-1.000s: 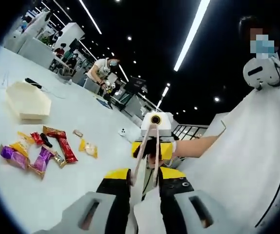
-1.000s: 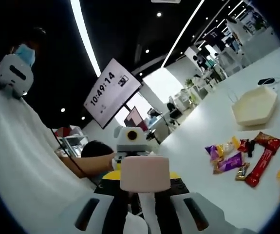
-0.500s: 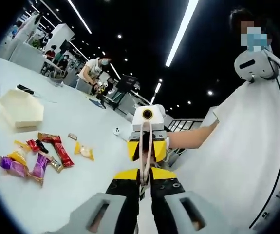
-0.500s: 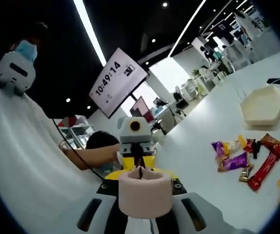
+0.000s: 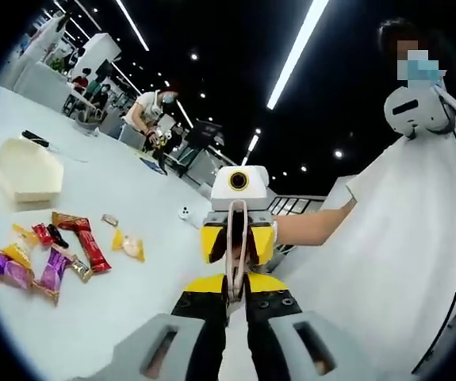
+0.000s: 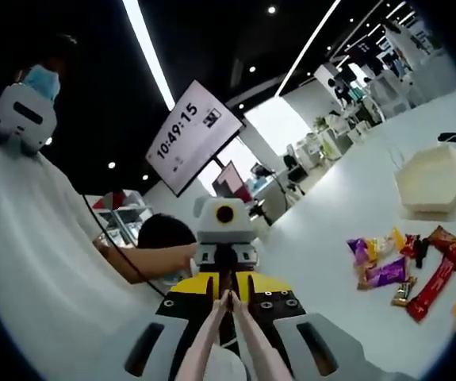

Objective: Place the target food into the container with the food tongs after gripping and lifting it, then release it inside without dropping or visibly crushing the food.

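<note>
Pale food tongs run edge-on from my left gripper to my right gripper, which faces it. Both grippers sit narrow on the tongs. In the right gripper view the two tong arms rise between my right gripper's jaws and meet at a point, with the left gripper just beyond. Several wrapped snacks lie on the white table. A cream hexagonal container stands past them, with nothing visible inside.
A person in a white garment holds both grippers, a bare forearm reaching in. A wall screen shows a clock. Other people work at far benches. A small white object and a dark one lie on the table.
The tongs have turned from a flat, looped face to edge-on, their arms now pressed together. My left gripper's jaws have narrowed on them. Both views shifted slightly; snacks and container stayed put.
</note>
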Available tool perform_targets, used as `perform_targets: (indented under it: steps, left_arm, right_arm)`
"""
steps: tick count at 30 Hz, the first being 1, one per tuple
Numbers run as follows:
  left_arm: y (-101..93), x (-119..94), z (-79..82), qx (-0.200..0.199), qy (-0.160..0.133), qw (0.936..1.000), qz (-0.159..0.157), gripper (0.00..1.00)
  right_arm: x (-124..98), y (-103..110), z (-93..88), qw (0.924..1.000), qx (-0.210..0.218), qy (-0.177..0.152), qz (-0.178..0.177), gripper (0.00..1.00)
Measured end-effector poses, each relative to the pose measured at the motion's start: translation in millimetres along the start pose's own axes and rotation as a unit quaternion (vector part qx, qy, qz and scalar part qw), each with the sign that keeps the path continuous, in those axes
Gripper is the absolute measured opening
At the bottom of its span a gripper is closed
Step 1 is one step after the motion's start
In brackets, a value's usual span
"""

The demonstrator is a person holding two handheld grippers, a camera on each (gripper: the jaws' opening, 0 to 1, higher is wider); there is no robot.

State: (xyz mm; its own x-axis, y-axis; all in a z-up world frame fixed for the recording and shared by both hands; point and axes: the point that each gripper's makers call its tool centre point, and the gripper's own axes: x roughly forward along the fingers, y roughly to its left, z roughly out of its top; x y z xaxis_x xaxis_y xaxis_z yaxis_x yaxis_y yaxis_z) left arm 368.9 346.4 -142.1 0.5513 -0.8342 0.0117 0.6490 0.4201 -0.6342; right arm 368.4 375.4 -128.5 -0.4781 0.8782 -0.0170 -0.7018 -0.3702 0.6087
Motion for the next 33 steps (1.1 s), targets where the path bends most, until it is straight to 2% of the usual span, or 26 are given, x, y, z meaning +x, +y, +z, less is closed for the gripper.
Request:
perform_targets:
  steps: [4,8,17,25,27,28,30,32,33]
  left_arm:
    - [1.4,-1,0.0,0.004,-0.003,1.0000,0.005,0.03]
    - [3.9,-7,5.3,0.003,-0.027,0.9996,0.008,0.02]
    - [9.9,-13,11.1,-0.014,-0.060,0.9980,0.013,0.02]
    - [14.9,-18,14.3,-0.024,-0.082,0.9961,0.022,0.03]
    - [14.5,-18,15.6,-0.048,-0.085,0.9951,0.015,0.08]
    - [13.0,-17,17.5,-0.076,-0.092,0.9928,0.007,0.11]
    - [16.5,-18,16.3,-0.112,-0.086,0.9899,0.011,0.17]
    - [16.8,-18,16.9,-0.075,-0.086,0.9933,0.015,0.21]
    - [16.3,-19,17.0,-0.074,-0.087,0.9933,0.018,0.24]
  right_arm:
    - [2,-3,-2.6,1.0000,0.004,0.004,-0.003,0.16]
    - [3,-6,-5.0,0.9999,0.011,0.010,-0.007,0.16]
    - [9,-13,-0.6,0.9995,0.029,0.006,-0.008,0.17]
    - [5,-21,6.4,0.9987,0.048,-0.008,-0.017,0.17]
    - [5,-22,11.2,0.9974,0.069,-0.016,-0.014,0.18]
    - [6,-20,12.5,0.9963,0.083,-0.019,-0.009,0.19]
    - [5,-22,12.6,0.9966,0.079,-0.018,-0.010,0.20]
    - [5,-20,12.5,0.9968,0.078,-0.019,-0.009,0.22]
    - [6,-20,13.1,0.9972,0.071,-0.021,-0.009,0.22]
